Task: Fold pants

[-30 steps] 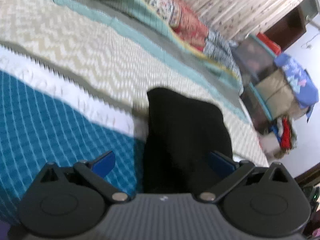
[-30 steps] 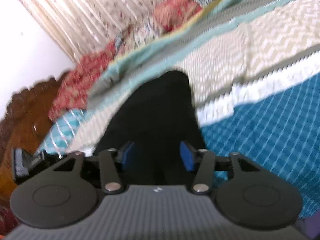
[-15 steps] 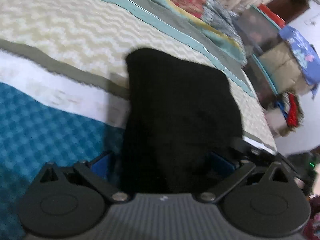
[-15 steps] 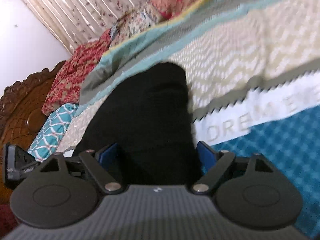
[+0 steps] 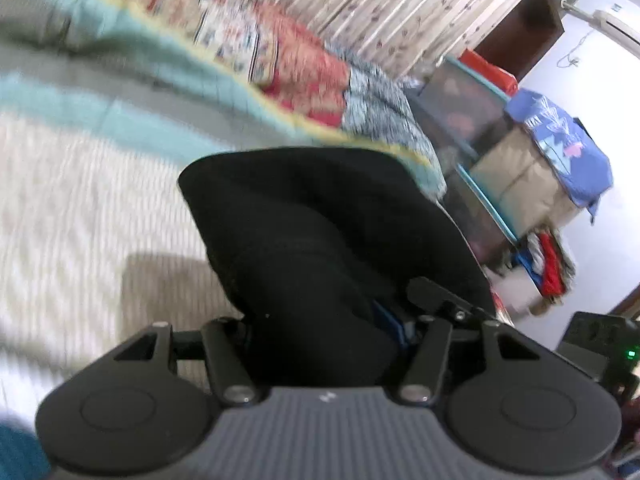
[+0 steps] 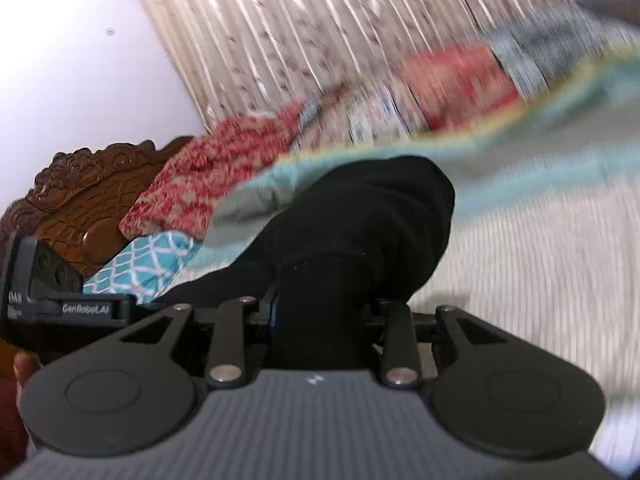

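Note:
The black pants (image 5: 320,232) hang bunched from both grippers above the striped bedspread (image 5: 80,208). My left gripper (image 5: 324,332) is shut on a thick fold of the pants, which hides its fingertips. My right gripper (image 6: 324,316) is shut on another fold of the pants (image 6: 360,232). The right gripper's body (image 5: 444,300) shows close on the right in the left wrist view. The left gripper's body (image 6: 64,304) shows at the left edge of the right wrist view.
Patchwork pillows and quilts (image 5: 280,60) lie along the bed's far side under a curtain (image 6: 320,32). A carved wooden headboard (image 6: 84,200) is on the left. Stacked boxes and clothes (image 5: 520,168) stand past the bed's right end.
Both grippers have closed on the pants and lifted them, moving toward the far side of the bed. The blue part of the bedspread has dropped out of view.

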Motion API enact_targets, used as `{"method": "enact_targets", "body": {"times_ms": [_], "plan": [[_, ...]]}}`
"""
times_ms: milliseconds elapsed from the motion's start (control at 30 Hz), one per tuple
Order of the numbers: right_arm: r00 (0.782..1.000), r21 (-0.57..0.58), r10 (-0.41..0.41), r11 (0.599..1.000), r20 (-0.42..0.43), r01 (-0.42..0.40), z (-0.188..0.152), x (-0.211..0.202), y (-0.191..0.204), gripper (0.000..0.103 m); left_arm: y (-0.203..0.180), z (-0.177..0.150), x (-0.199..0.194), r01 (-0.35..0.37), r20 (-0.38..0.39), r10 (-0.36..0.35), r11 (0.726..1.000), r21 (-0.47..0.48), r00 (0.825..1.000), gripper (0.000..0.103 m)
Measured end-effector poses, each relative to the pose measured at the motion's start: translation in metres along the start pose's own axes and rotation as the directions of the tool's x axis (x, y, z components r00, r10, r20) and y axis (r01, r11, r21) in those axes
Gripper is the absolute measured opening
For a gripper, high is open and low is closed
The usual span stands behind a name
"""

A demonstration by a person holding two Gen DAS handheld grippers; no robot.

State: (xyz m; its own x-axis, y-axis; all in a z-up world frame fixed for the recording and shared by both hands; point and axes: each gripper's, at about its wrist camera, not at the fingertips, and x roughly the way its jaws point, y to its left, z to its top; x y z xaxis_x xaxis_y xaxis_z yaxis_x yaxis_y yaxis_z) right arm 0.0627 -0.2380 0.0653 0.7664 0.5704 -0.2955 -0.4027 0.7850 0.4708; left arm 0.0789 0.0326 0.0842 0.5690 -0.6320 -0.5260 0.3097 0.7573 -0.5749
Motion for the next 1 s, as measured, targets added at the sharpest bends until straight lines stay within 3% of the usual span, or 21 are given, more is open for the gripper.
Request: {"method": "enact_targets", "body": {"times_ms": [167, 300, 367, 400, 433, 467, 500, 567, 700, 833, 1000], "plan": [[0.998, -0.039, -0.041, 0.998, 0.051, 0.043, 0.043, 0.056, -0.039, 0.034, 0.009, 0.058, 0.064, -0.086, 0.025, 0.084, 0.993, 0.081, 0.996, 0.054], [0.992, -0.003, -0.127, 0.992, 0.024, 0.127, 0.043, 0.104, -0.079, 0.034, 0.033, 0.078, 0.128, -0.176, 0.001, 0.176, 0.981, 0.080, 0.984, 0.057], [0.983, 0.022, -0.184, 0.983, -0.017, 0.185, 0.034, 0.126, -0.095, 0.035, 0.053, 0.075, 0.158, -0.260, -0.038, 0.262, 0.964, 0.054, 0.964, 0.064], [0.971, 0.046, -0.229, 0.972, -0.069, 0.233, 0.027, 0.143, -0.107, 0.037, 0.063, 0.073, 0.175, -0.319, -0.077, 0.320, 0.947, 0.025, 0.944, 0.075], [0.952, 0.059, -0.278, 0.956, -0.131, 0.288, 0.019, 0.154, -0.114, 0.051, 0.071, 0.067, 0.186, -0.345, -0.096, 0.343, 0.938, -0.010, 0.935, 0.082], [0.926, 0.067, -0.331, 0.935, -0.183, 0.348, 0.012, 0.163, -0.120, 0.068, 0.074, 0.063, 0.187, -0.339, -0.079, 0.336, 0.940, -0.031, 0.938, 0.088], [0.912, 0.102, -0.361, 0.917, -0.193, 0.385, 0.008, 0.164, -0.124, 0.070, 0.072, 0.059, 0.184, -0.341, -0.058, 0.339, 0.939, -0.039, 0.939, 0.091], [0.919, 0.185, -0.341, 0.908, -0.198, 0.377, 0.009, 0.156, -0.129, 0.073, 0.064, 0.055, 0.179, -0.367, -0.060, 0.365, 0.930, -0.024, 0.929, 0.092], [0.911, 0.126, -0.383, 0.907, -0.156, 0.403, 0.017, 0.120, -0.109, 0.073, 0.051, 0.048, 0.139, -0.356, -0.042, 0.356, 0.934, 0.007, 0.934, 0.091], [0.928, 0.124, -0.355, 0.921, -0.115, 0.368, 0.007, 0.065, -0.088, 0.073, 0.038, 0.019, 0.085, -0.371, 0.005, 0.371, 0.927, 0.061, 0.929, 0.092], [0.941, 0.157, -0.309, 0.931, -0.139, 0.329, -0.031, 0.006, -0.052, 0.073, 0.029, -0.032, 0.036, -0.403, -0.012, 0.405, 0.912, 0.083, 0.914, 0.092]]}}
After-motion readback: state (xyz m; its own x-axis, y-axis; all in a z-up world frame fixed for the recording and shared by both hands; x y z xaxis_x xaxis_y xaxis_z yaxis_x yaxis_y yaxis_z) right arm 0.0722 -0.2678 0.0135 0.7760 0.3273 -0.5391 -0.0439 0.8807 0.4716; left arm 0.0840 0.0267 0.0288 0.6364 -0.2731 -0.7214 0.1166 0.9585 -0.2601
